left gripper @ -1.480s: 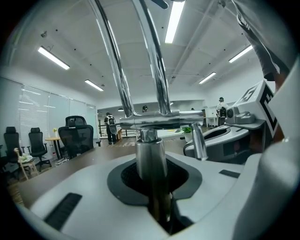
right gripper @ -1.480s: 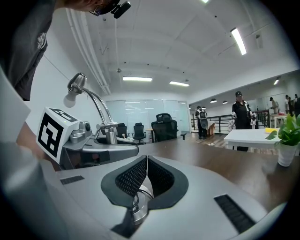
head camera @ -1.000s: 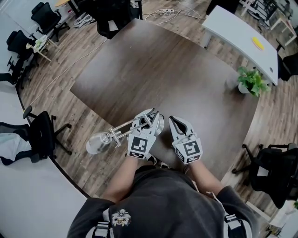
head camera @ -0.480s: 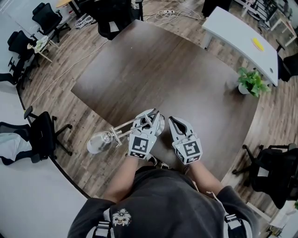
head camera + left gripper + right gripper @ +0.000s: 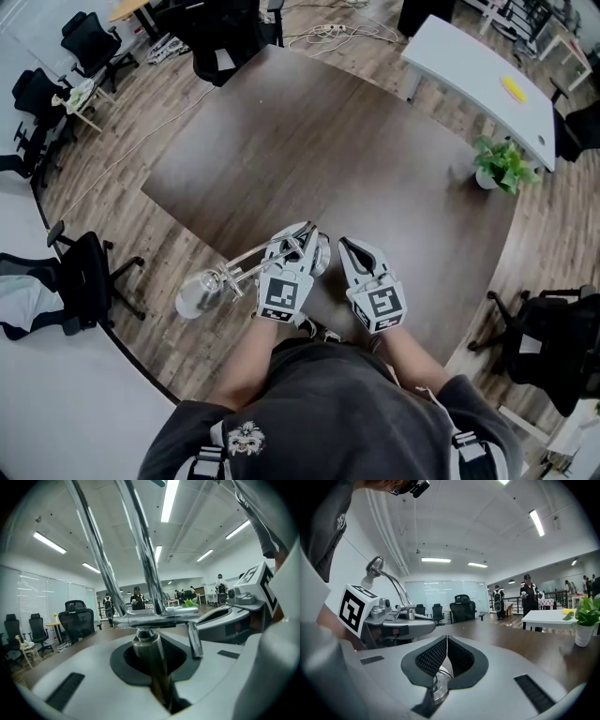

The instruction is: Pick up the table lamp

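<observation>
Two hand-held grippers. The left hand-held gripper [image 5: 298, 242] has just been closing and its pads now clamp the chrome post [image 5: 149, 651] of the table lamp [image 5: 199, 292]. Lamp base is at the counter [image 5: 309, 141] near edge, shade out over the floor. Right hand-held gripper [image 5: 356, 248] is pinched together, empty. Lift straight with a firm squeeze; the long arm looks likely to swing.

Open-plan office. Wood-plank floor [image 5: 112, 178] ran all round a big dark brown table [image 5: 309, 141] at centre to 12 o'clock. A white desk [image 5: 478, 66] stood at 1 o'clock, and a potted plant [image 5: 503, 164] sat at 2 o'clock near the table edge. Black office chairs were at 9 o'clock [image 5: 80, 272], 11 o'clock [image 5: 89, 37] and 4 o'clock [image 5: 548, 352]. Cables [image 5: 333, 28] lay on the floor at 12. The white ceiling had strip lights [image 5: 169, 498]. Window blinds [image 5: 28, 597] were on one side, and people [image 5: 528, 595] stood far off.
</observation>
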The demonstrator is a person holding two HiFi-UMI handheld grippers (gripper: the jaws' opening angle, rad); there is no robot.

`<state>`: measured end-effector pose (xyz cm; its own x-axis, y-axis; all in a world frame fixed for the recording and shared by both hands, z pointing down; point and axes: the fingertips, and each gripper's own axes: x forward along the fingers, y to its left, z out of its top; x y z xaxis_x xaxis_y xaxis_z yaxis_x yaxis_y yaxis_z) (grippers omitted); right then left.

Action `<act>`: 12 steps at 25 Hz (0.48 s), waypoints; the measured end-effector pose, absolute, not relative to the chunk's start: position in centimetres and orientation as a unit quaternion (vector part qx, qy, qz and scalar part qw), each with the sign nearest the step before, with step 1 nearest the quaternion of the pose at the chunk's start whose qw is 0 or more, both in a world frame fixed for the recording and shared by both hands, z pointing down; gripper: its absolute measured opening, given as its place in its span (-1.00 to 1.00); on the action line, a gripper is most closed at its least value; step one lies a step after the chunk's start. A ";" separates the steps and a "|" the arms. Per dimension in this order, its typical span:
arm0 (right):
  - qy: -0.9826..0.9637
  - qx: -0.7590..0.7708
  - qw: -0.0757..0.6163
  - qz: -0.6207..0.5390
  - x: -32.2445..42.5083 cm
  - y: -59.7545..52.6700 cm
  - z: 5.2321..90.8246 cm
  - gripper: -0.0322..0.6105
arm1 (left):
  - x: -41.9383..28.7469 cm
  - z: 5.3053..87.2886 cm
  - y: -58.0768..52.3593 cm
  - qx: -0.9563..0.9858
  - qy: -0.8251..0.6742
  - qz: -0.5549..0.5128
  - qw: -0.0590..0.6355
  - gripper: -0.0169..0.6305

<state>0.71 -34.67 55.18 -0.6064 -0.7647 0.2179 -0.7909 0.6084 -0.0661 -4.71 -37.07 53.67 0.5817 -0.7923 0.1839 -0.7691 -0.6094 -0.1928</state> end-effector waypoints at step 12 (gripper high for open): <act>-0.894 0.438 0.062 0.067 0.7 -34.5 53.2 -0.81 | -4.8 49.2 -37.1 -0.885 0.446 -0.128 0.046 -0.82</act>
<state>0.72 -34.49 53.20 -0.6080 -0.7757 0.1694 -0.7923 0.6065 -0.0665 -4.82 -37.10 49.22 0.5700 -0.8002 0.1865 -0.7767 -0.5988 -0.1952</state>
